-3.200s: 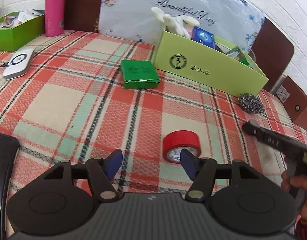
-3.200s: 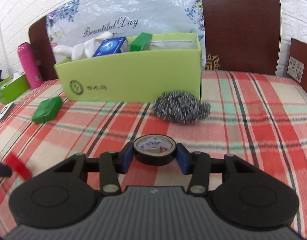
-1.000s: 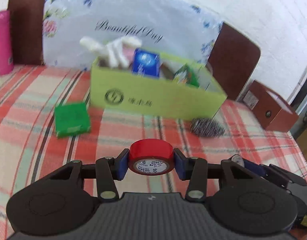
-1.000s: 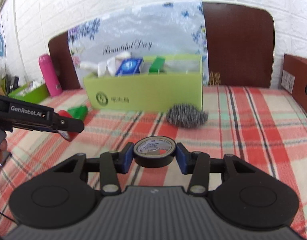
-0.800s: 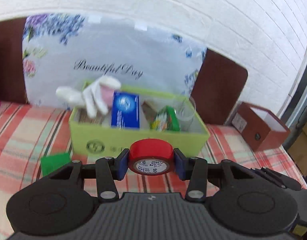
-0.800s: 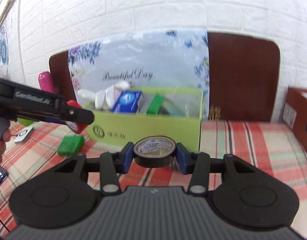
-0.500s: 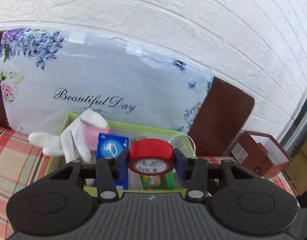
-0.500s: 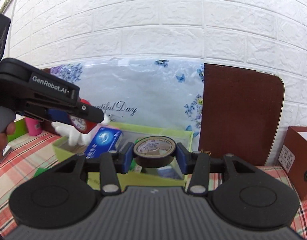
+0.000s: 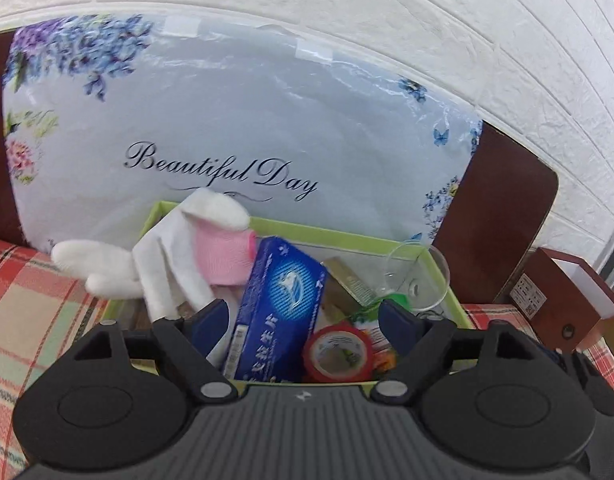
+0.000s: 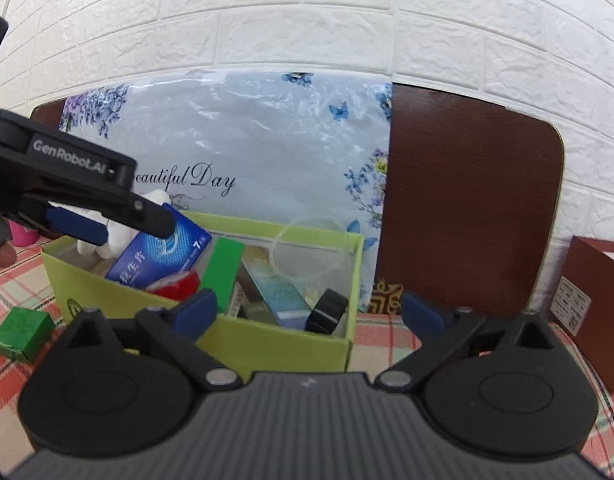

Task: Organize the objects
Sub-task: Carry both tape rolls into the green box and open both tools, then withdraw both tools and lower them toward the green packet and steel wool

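The light green box stands close under both grippers. A red tape roll lies inside it beside a blue packet, free of my left gripper, whose jaws are opening above it. In the right wrist view a black tape roll rests on edge near the right end of the box. My right gripper is over it with its jaws opening wide and touching nothing. The red tape roll and the left gripper also show there.
The box also holds a white plush rabbit, a clear cup and a green carton. A small green box lies on the plaid cloth at left. A brown box stands at right, with a floral cushion and chair back behind.
Both grippers rose from the table and moved forward over the green box. Each opened and let go of its tape roll; the red and black rolls now lie inside the box.
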`<state>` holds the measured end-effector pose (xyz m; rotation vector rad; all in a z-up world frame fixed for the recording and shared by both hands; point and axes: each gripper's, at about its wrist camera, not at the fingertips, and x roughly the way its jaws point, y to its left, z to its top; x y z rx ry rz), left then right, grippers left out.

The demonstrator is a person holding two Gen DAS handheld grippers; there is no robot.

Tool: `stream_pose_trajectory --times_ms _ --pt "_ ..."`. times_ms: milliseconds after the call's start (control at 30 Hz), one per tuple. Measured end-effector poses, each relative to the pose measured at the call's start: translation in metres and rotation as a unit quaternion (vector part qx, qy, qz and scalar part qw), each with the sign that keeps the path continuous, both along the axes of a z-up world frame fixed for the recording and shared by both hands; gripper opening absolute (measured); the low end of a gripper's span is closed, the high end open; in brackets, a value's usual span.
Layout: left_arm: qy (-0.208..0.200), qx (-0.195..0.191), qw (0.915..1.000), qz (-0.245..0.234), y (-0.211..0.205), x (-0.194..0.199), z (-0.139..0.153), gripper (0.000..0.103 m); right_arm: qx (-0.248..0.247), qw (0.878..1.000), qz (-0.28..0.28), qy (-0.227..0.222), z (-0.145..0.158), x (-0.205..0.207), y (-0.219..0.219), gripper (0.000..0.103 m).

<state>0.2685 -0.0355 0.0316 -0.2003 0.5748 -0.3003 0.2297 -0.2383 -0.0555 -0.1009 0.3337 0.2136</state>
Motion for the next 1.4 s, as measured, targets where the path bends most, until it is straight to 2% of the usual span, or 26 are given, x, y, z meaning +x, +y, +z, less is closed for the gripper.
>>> stream_pose_trajectory --times_ms 167,367,467,667,800,933,967,1000,1067,1167,1233,1400 --pt "0.009 -0.004 0.9999 0.001 0.004 -0.007 -0.001 0.085 0.015 0.999 -0.002 0.029 -0.008 -0.01 -0.003 0.101" --pt "0.005 -0.014 0.9999 0.0 0.012 -0.031 0.006 0.085 0.03 0.999 -0.005 0.031 -0.002 -0.026 -0.008 0.103" --pt "0.016 -0.022 0.9996 0.003 0.018 -0.047 0.004 0.085 0.033 0.999 -0.004 0.038 -0.005 -0.035 -0.01 0.103" --pt "0.053 -0.03 0.9979 0.021 0.035 -0.088 -0.02 0.085 0.024 0.996 -0.002 0.085 -0.032 -0.041 -0.01 0.103" --pt "0.083 -0.031 0.9945 0.055 0.057 -0.108 -0.045 0.085 0.013 0.994 0.006 0.106 -0.046 -0.03 -0.005 0.103" --pt "0.107 -0.02 0.989 0.1 0.081 -0.11 -0.061 0.085 0.012 0.992 0.002 0.124 -0.051 -0.015 -0.002 0.099" --pt "0.108 -0.021 0.9875 0.113 0.088 -0.108 -0.063 0.085 0.013 0.992 0.002 0.124 -0.051 -0.014 -0.002 0.091" --pt "0.108 -0.022 0.9862 0.124 0.094 -0.105 -0.064 0.085 0.015 0.992 0.003 0.126 -0.051 -0.014 -0.002 0.071" --pt "0.107 -0.023 0.984 0.141 0.103 -0.097 -0.064 0.085 0.022 0.991 0.001 0.135 -0.05 -0.016 -0.004 0.052" --pt "0.113 -0.027 0.9816 0.151 0.109 -0.079 -0.064 0.085 0.029 0.99 0.002 0.14 -0.048 -0.027 -0.006 0.045" --pt "0.121 -0.025 0.9804 0.154 0.106 -0.067 -0.066 0.085 0.032 0.989 0.002 0.142 -0.047 -0.038 -0.007 0.044" --pt "0.124 0.009 0.9799 0.156 0.095 -0.039 -0.074 0.085 0.068 0.984 0.007 0.164 -0.044 -0.07 -0.014 0.043"
